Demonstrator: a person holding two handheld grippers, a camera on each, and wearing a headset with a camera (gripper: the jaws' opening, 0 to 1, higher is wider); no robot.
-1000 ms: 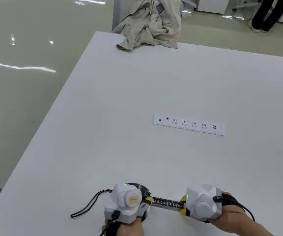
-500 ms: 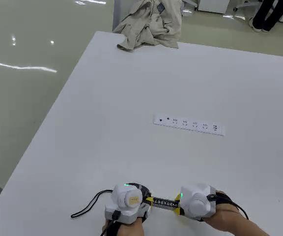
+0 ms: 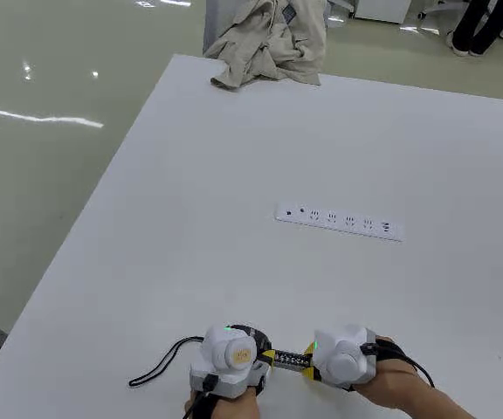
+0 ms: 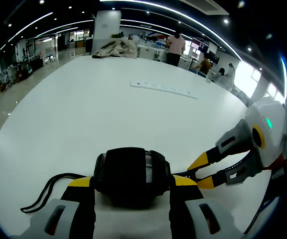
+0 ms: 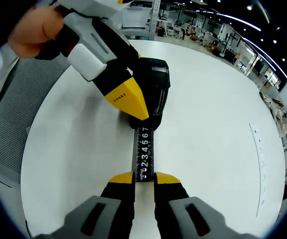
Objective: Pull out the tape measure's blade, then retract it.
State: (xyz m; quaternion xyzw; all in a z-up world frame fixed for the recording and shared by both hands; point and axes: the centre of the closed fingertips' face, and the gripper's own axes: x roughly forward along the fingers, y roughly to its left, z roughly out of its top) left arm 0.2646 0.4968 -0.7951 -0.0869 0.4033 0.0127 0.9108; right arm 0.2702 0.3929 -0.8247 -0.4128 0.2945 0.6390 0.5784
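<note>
A black tape measure case (image 4: pixel 131 175) sits squeezed between the yellow-tipped fingers of my left gripper (image 4: pixel 131 183), which is shut on it. Its wrist cord (image 3: pixel 157 366) trails left across the table. A short length of black blade (image 5: pixel 144 154) with white numbers runs from the case (image 5: pixel 151 92) to my right gripper (image 5: pixel 144 178), which is shut on the blade's tip. In the head view the two grippers face each other at the table's near edge, left gripper (image 3: pixel 260 358) and right gripper (image 3: pixel 307 361), with the blade (image 3: pixel 289 359) between them.
A white power strip (image 3: pixel 339 222) lies mid-table. A beige crumpled garment (image 3: pixel 271 42) rests at the far edge. The white table (image 3: pixel 234 175) drops off to a glossy floor on the left. People stand in the background beyond the table.
The right gripper has moved left toward the left gripper, and the exposed blade between them has grown shorter. The left gripper and case stay put.
</note>
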